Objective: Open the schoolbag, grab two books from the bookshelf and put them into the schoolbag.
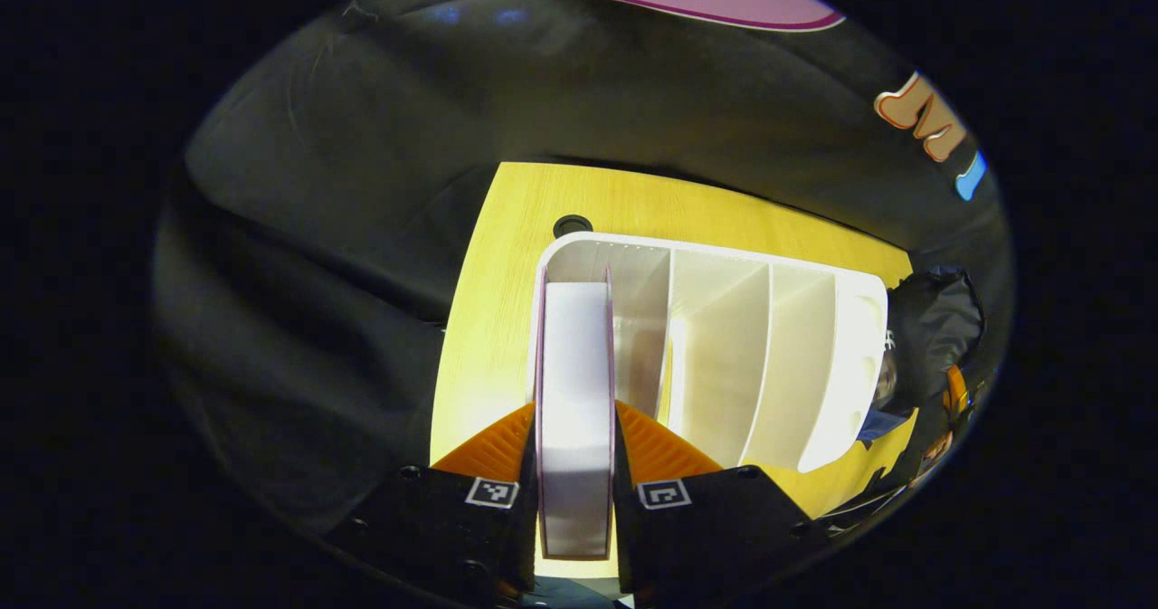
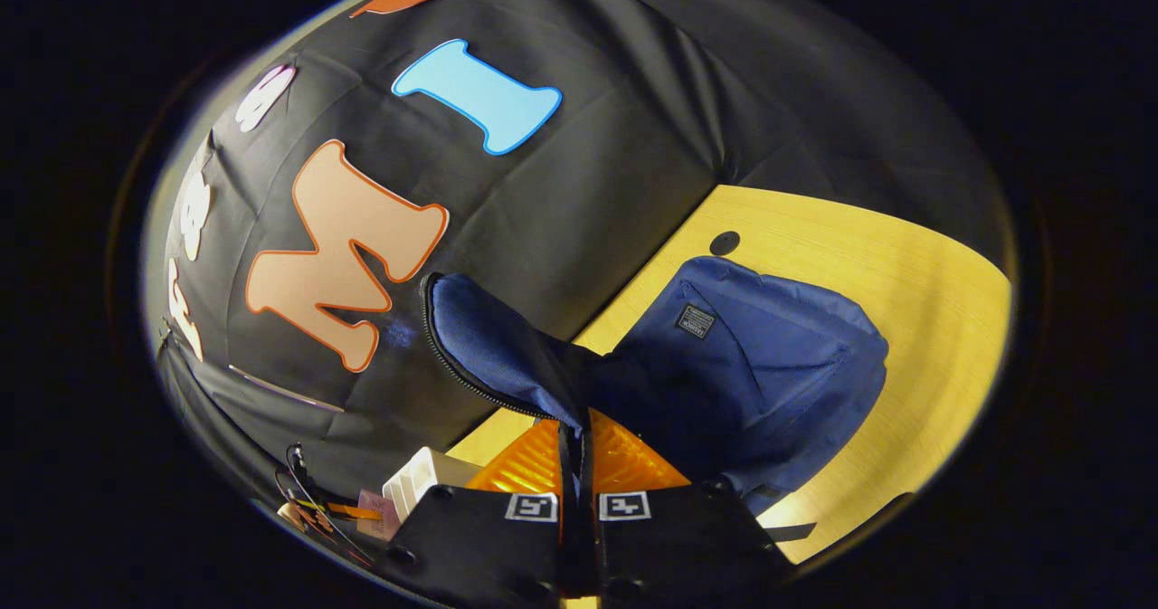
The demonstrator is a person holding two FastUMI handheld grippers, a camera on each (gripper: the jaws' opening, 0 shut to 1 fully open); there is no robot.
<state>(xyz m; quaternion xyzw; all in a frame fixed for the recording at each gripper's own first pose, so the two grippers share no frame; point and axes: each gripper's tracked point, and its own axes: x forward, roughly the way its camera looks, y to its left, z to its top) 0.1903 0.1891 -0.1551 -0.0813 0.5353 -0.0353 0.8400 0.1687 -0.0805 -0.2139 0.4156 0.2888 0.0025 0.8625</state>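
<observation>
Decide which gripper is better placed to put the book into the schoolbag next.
Left. The left gripper already clamps the book at the bookshelf; the right gripper grips the schoolbag's flap, holding it open.

Left gripper view: the bookshelf [image 1: 724, 356] stands on the counter [image 1: 493, 319]. Its leftmost slot is taken up by a book [image 1: 575, 383] clamped between the left claw [image 1: 575, 464] fingers. The three slots to the right stand open, separated by upright dividers. Bare counter runs along the shelf's left side.

Right gripper view: the schoolbag [image 2: 769, 365] occupies mid-counter; its flap [image 2: 493, 347], pinched by the right claw [image 2: 575, 464], is raised. Bare counter lies right of the bag.
</observation>
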